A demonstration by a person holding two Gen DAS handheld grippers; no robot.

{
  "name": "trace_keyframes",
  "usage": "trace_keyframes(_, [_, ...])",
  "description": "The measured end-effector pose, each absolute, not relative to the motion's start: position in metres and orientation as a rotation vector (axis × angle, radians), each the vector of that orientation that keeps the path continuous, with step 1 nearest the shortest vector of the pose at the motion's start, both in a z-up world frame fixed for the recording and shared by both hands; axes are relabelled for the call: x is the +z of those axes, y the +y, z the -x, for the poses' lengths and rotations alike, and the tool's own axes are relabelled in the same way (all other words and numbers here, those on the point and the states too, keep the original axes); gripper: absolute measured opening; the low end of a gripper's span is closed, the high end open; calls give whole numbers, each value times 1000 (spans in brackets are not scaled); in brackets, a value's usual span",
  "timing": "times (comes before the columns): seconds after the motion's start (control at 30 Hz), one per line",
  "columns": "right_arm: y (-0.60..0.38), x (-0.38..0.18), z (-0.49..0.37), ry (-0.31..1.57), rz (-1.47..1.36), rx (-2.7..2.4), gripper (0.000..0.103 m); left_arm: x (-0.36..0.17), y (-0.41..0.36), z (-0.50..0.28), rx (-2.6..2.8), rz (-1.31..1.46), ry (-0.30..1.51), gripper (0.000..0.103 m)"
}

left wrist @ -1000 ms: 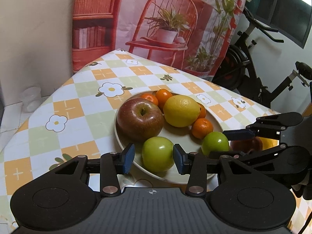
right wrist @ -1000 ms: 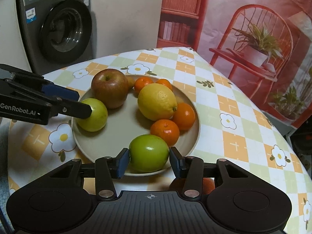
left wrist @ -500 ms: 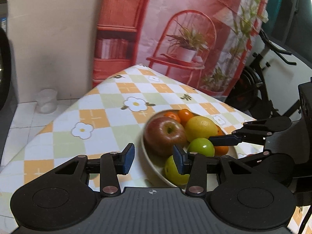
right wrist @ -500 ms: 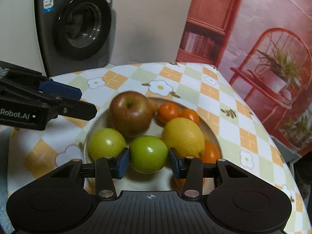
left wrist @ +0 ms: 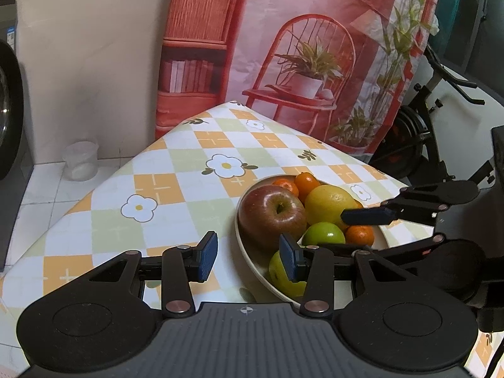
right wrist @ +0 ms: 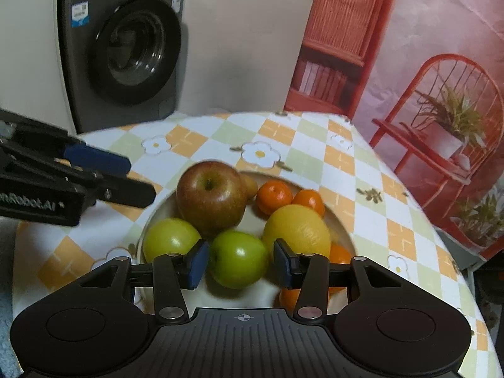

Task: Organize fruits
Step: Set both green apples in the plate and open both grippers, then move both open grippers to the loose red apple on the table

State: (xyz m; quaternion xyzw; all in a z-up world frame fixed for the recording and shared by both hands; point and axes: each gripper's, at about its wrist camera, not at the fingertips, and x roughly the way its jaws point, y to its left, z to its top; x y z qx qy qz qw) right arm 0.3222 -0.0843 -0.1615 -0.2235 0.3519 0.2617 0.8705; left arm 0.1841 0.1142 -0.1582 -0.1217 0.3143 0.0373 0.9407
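A cream plate [right wrist: 162, 209] on the checked tablecloth holds a red apple [right wrist: 210, 197], a lemon [right wrist: 297, 228], several mandarins [right wrist: 273, 197] and a yellow-green apple [right wrist: 170, 239]. A green apple [right wrist: 238, 259] lies near the plate's front, between the pads of my right gripper [right wrist: 240, 264]. Those jaws are opening, and a thin gap shows on each side of the apple. My left gripper [left wrist: 249, 260] is open over the plate's [left wrist: 244, 245] left rim with no fruit between its fingers. The yellow-green apple [left wrist: 278, 271] sits just behind its right finger. In the right wrist view the left gripper [right wrist: 138, 178] hovers left of the plate.
A washing machine [right wrist: 126, 50] stands behind the table at the left. A printed backdrop with a red chair [left wrist: 302, 72] hangs beyond the far edge, and an exercise bike [left wrist: 434, 110] stands at the right. A plastic cup [left wrist: 80, 160] sits on the floor. Bare tablecloth [left wrist: 151, 189] lies left of the plate.
The right gripper carried the green apple from the plate's near right edge to beside the yellow-green apple, and its pads now stand off it. The left gripper swung left, off the yellow-green apple.
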Motion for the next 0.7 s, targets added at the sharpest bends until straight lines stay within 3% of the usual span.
trace_keyframes(0.7, [-245, -130, -232, 524, 108, 253, 48, -141, 46, -186, -16, 114, 633, 46])
